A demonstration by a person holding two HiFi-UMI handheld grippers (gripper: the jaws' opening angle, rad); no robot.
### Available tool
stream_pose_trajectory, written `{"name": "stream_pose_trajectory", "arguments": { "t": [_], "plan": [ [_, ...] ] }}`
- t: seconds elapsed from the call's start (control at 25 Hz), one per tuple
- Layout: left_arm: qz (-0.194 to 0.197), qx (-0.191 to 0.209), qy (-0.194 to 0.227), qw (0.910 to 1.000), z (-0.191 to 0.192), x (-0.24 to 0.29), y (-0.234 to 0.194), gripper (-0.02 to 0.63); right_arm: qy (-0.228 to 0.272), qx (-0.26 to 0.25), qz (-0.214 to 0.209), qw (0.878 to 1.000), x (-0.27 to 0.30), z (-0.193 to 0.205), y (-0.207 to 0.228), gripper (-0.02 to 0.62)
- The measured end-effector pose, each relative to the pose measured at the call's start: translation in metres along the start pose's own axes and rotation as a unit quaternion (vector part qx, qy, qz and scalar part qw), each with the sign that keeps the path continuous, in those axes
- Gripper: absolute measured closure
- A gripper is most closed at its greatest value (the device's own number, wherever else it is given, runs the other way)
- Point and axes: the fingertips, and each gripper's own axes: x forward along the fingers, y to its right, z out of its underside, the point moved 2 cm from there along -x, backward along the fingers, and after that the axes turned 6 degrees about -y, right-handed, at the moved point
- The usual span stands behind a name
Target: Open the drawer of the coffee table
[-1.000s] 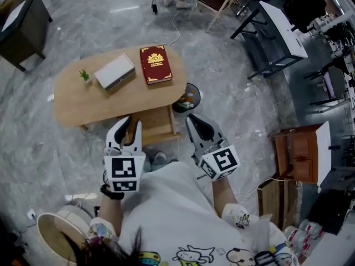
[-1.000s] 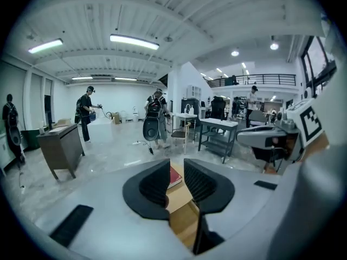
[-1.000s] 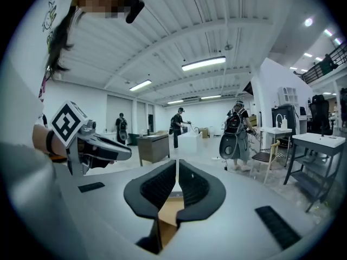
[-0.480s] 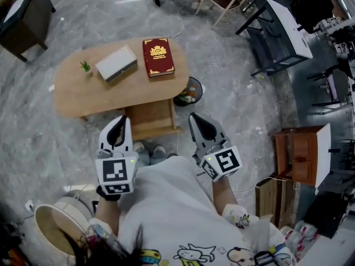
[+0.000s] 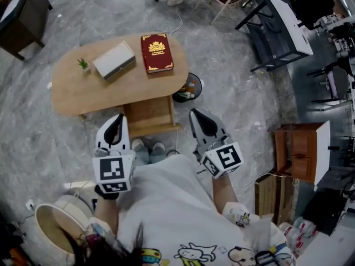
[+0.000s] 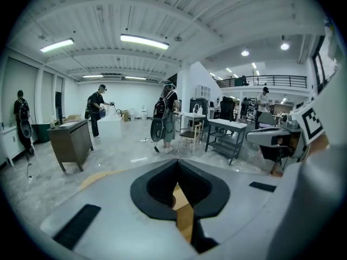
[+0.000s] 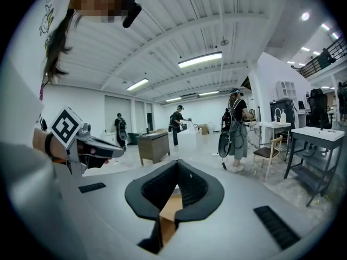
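The oval wooden coffee table [image 5: 77, 96] stands ahead of me in the head view, and its drawer [image 5: 148, 115] sticks out from under the near edge. My left gripper [image 5: 117, 121] hovers just left of the drawer front, shut and empty. To the drawer's right my right gripper [image 5: 196, 115] is also shut on nothing. Neither touches the drawer. In the left gripper view the left gripper [image 6: 176, 162] has its jaws together, with a strip of wood showing below. The right gripper [image 7: 176, 163] looks the same in the right gripper view.
On the tabletop lie a red book [image 5: 156, 52], a pale box [image 5: 114, 60] and a small plant [image 5: 84, 64]. A round dark bin [image 5: 188, 89] sits by the table's right end. A wooden cabinet [image 5: 302, 151] stands at the right, a basket [image 5: 47, 231] at the lower left.
The left gripper's jaws have closed, and it has drawn back to the left, away from the drawer front. The right gripper has stayed where it was.
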Motion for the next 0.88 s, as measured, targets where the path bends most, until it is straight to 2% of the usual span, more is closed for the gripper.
{"name": "stream_pose_trajectory", "arguments": {
  "t": [0.88],
  "plan": [
    [-0.002,0.002,0.007,1.0,-0.005,0.005,-0.006,0.603,-0.005,0.002,-0.012,1.0,0.014,-0.003,0.002,0.595]
  ]
}}
